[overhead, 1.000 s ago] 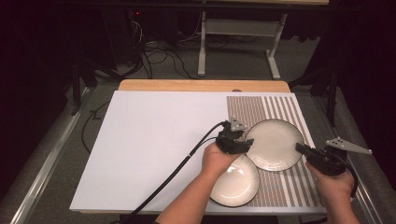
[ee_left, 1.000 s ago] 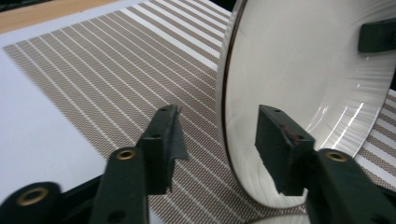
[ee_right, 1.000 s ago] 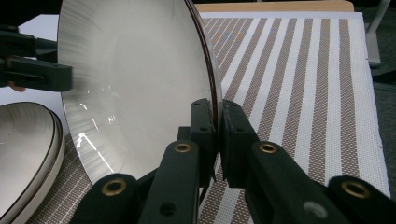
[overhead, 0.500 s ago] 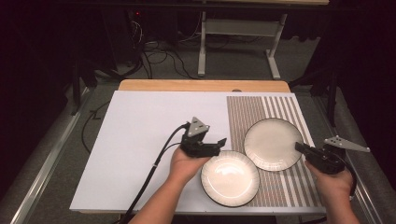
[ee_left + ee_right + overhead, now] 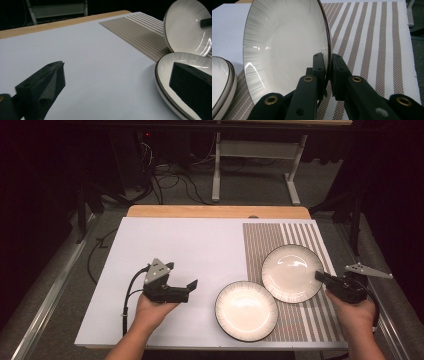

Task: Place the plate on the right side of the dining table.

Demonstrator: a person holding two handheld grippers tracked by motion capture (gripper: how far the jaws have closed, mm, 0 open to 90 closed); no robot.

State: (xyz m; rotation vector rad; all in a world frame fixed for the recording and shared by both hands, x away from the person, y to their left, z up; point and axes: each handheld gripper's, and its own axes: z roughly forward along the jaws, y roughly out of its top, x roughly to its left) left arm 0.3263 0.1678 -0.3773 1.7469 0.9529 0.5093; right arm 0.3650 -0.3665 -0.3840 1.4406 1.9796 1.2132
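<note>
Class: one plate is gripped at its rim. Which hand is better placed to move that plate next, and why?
The right. Its claw is shut on the rim of the tilted plate. The left claw hangs open and empty over the white mat, apart from both plates.

Bright table (image 5: pixel 170 245), dark surroundings; glare on plates (image 5: pixel 287 50); sharp focus

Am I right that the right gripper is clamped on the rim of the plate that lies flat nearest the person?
Not quite: the right gripper is clamped on the rim of the farther plate, tilted up over the striped mat, as the right gripper view shows; the nearer plate lies free.
</note>
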